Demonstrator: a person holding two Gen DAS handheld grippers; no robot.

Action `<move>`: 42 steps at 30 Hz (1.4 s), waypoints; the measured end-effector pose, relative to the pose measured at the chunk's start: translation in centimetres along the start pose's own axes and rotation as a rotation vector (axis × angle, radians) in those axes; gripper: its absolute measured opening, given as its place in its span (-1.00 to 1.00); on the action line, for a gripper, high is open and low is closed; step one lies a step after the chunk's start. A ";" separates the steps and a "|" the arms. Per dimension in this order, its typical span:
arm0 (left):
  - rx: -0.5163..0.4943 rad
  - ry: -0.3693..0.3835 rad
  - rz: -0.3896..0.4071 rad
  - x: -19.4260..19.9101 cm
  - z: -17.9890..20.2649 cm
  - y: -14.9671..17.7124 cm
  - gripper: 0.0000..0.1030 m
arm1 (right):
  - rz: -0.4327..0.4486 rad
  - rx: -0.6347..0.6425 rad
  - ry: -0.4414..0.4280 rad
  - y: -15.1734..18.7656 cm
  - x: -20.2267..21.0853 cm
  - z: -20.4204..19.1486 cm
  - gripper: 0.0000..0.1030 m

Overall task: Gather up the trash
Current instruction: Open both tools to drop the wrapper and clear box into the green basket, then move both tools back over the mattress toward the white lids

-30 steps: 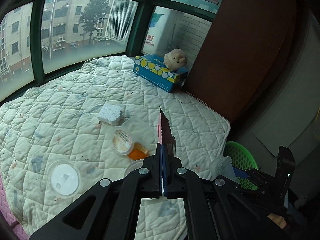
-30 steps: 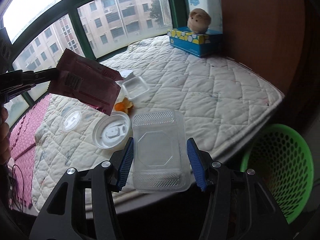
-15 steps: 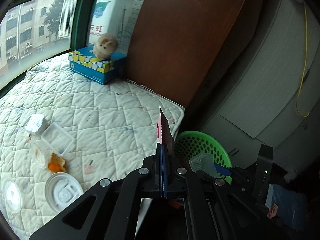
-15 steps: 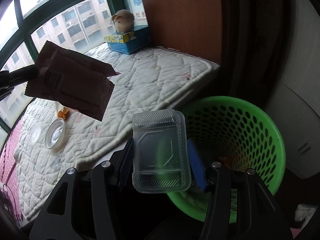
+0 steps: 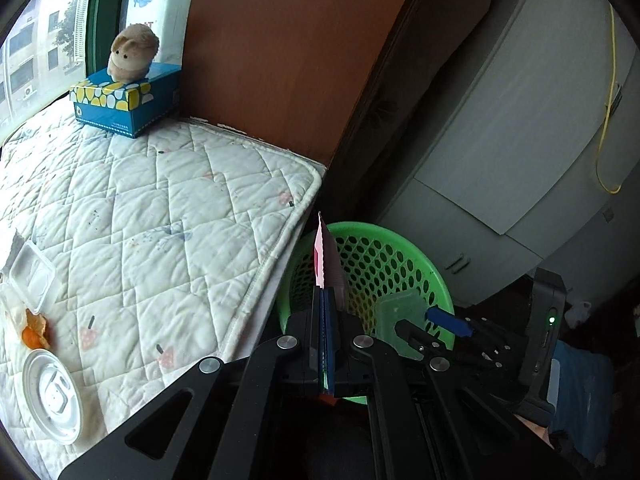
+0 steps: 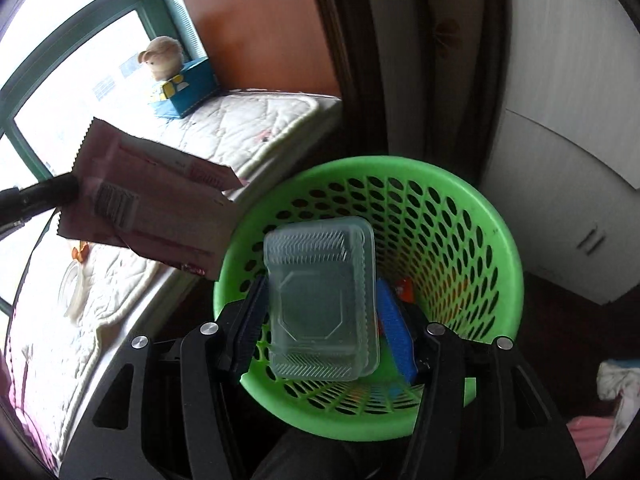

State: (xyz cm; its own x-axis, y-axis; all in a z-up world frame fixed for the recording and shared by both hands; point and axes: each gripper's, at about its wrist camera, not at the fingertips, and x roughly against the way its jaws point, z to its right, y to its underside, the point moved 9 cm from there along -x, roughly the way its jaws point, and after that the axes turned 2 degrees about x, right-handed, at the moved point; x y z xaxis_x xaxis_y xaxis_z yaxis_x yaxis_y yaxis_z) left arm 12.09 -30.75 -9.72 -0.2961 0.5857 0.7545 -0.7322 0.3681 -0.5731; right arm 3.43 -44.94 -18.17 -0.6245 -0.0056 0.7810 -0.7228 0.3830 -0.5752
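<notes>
My left gripper (image 5: 325, 300) is shut on a pink snack wrapper (image 5: 320, 256), seen edge-on above the near rim of the green mesh basket (image 5: 400, 240). From the right wrist the wrapper (image 6: 152, 208) hangs flat just left of the basket (image 6: 400, 164). My right gripper (image 6: 322, 300) is over the basket's mouth and its jaws are opening. A clear plastic clamshell box (image 6: 320, 296) sits between them, tilted. The left pad is at its edge and the blue right pad (image 6: 394, 332) stands clear of it. A bit of red and orange trash (image 6: 404, 288) lies inside the basket.
The quilted mattress (image 5: 160, 220) ends right beside the basket. On it lie a white lid (image 5: 52, 396), orange peel (image 5: 34, 332) and a small clear tub (image 5: 32, 280). A blue tissue box (image 5: 124, 100) with a plush toy stands at the back. White cabinets (image 5: 500, 140) stand behind.
Both grippers swung from above the mattress to the green basket and tipped downward. The right jaws have spread, and the clear box no longer sits tight between the pads.
</notes>
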 end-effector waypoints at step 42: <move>0.157 -0.414 0.107 9.9 -16.2 6.8 0.75 | 0.022 0.201 -0.148 0.8 2.2 -12.4 0.58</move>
State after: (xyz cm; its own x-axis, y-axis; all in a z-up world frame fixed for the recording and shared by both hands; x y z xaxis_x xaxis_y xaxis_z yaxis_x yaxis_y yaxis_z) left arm 14.15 -10.72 -11.35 -0.5721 0.2644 0.7764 -0.7587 0.1889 -0.6234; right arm 5.15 -33.17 -13.90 -0.6665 -0.1402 0.7322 -0.7437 0.1930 -0.6400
